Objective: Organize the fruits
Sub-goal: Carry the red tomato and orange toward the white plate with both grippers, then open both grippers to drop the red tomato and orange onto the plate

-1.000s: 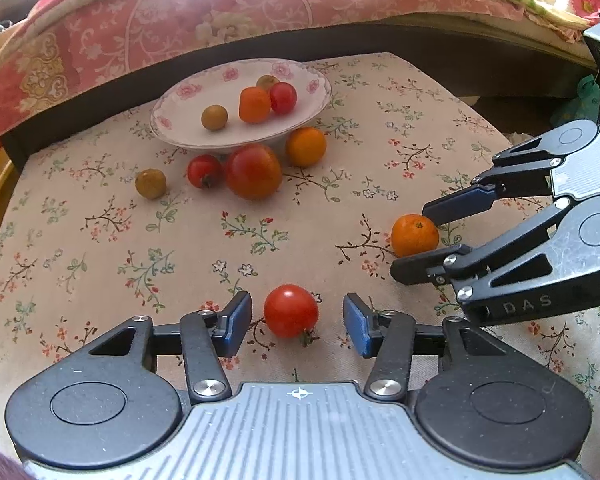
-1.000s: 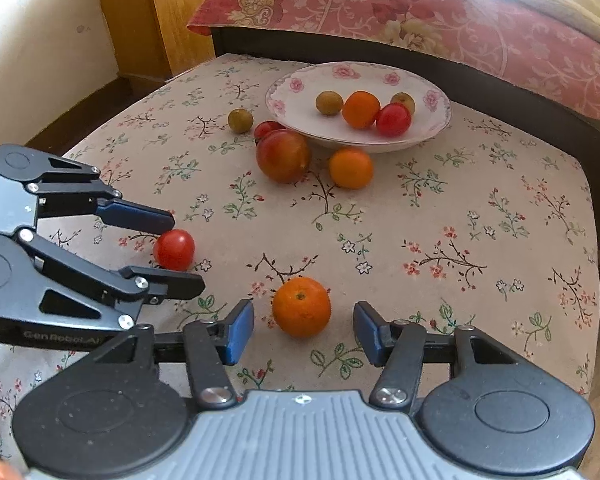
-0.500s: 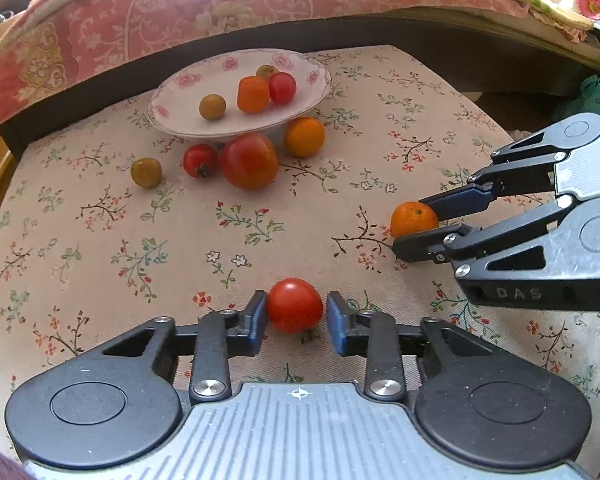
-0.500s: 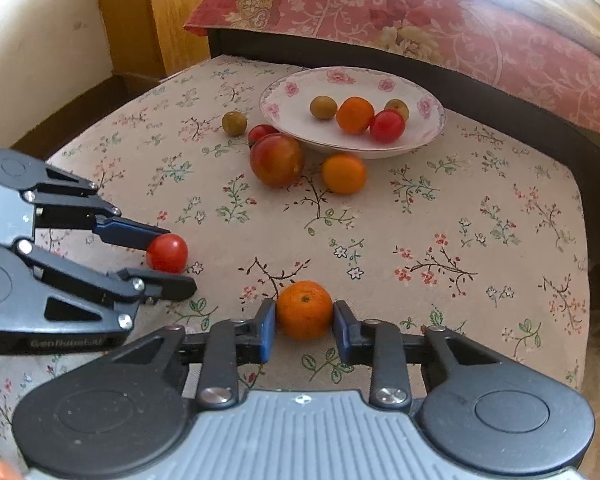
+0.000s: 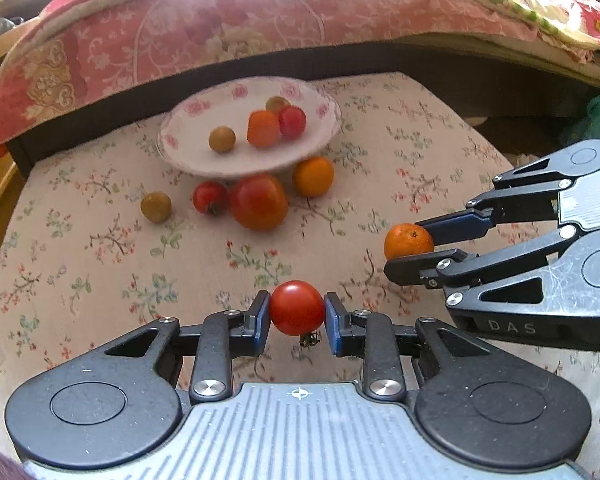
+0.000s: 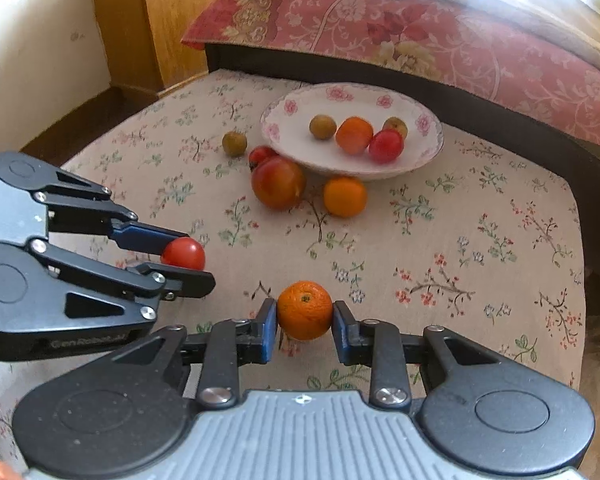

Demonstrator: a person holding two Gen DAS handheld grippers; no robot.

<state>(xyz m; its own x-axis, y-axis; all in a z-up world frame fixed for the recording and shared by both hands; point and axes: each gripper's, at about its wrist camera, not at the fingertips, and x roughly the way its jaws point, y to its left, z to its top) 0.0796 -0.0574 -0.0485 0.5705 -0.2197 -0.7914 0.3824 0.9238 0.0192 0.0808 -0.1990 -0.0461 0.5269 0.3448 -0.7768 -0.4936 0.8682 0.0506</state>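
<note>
My left gripper (image 5: 297, 322) is shut on a small red tomato (image 5: 297, 307), held just above the flowered cloth; the right wrist view shows the same tomato (image 6: 183, 254) in that gripper (image 6: 188, 258). My right gripper (image 6: 305, 326) is shut on a small orange (image 6: 305, 310), seen from the left wrist as the orange (image 5: 408, 240) between dark fingers. A flowered white bowl (image 5: 188, 136) at the far side holds several small fruits. In front of it lie a large red-orange tomato (image 5: 259, 201), an orange (image 5: 313, 176), a small red tomato (image 5: 209, 197) and a brownish fruit (image 5: 155, 207).
The cloth-covered table (image 5: 100, 280) ends at a dark bed frame (image 5: 460, 76) with a red flowered quilt (image 5: 220, 32) behind the bowl. A wooden cabinet (image 6: 164, 20) and a floor drop lie beyond the table's left edge in the right wrist view.
Both grippers closed: the left onto the red tomato, the right onto the orange. Both fruits now sit pinched between the pads, and the hands barely shifted.
</note>
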